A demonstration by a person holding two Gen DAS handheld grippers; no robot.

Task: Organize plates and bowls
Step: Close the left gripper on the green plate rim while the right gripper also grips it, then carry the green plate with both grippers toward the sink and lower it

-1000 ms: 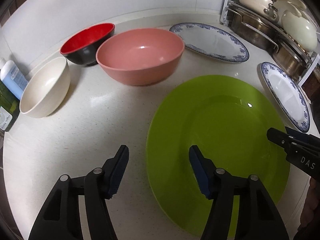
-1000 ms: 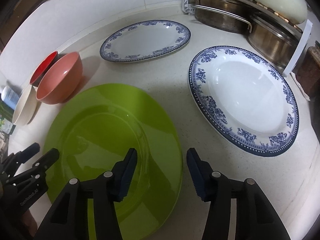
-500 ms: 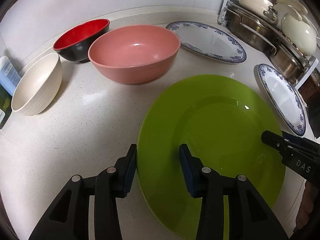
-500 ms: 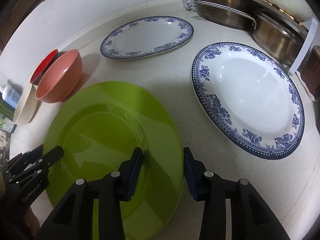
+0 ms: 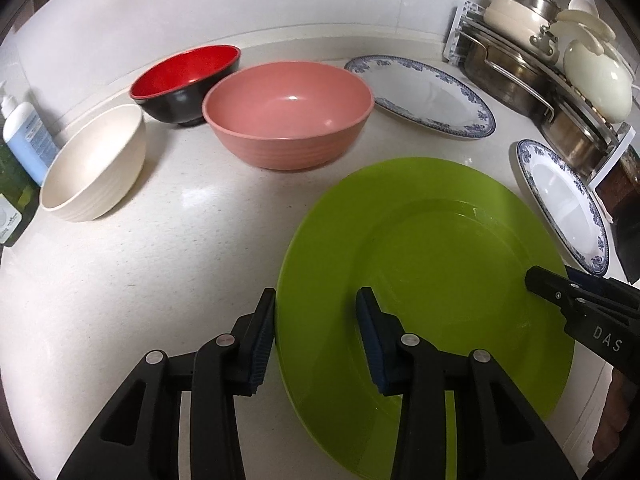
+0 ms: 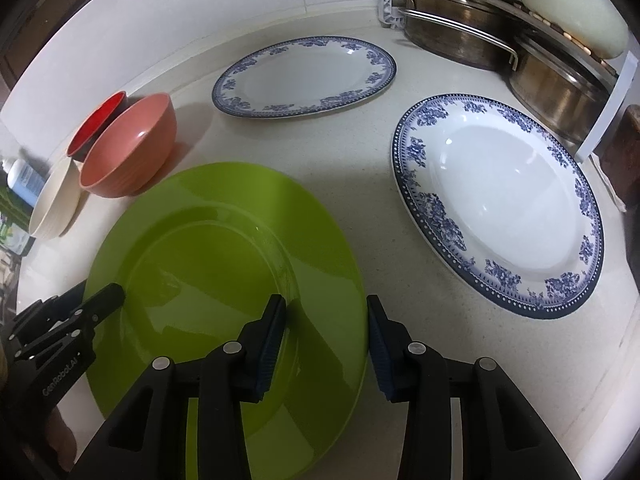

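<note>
Bowls (image 5: 290, 114) behind, blue plates (image 6: 498, 204) off right, pots (image 5: 516, 76) at back. Green plate (image 5: 432, 264) flat on worktop (image 5: 140, 280). Both grippers, left (image 5: 316, 334) and right (image 6: 326, 340), straddling opposite rims, jaws apart, not clamped yet.

Over the last second the left gripper (image 5: 316, 338) has slid in until its narrowed, still parted jaws straddle the green plate's (image 5: 440, 272) left rim. The right gripper (image 6: 326, 340) has likewise narrowed and come to bracket the plate's right rim.

Home kitchen: countertop (image 6: 352, 152), stacked pots (image 6: 460, 40), bowls (image 5: 290, 116).
</note>
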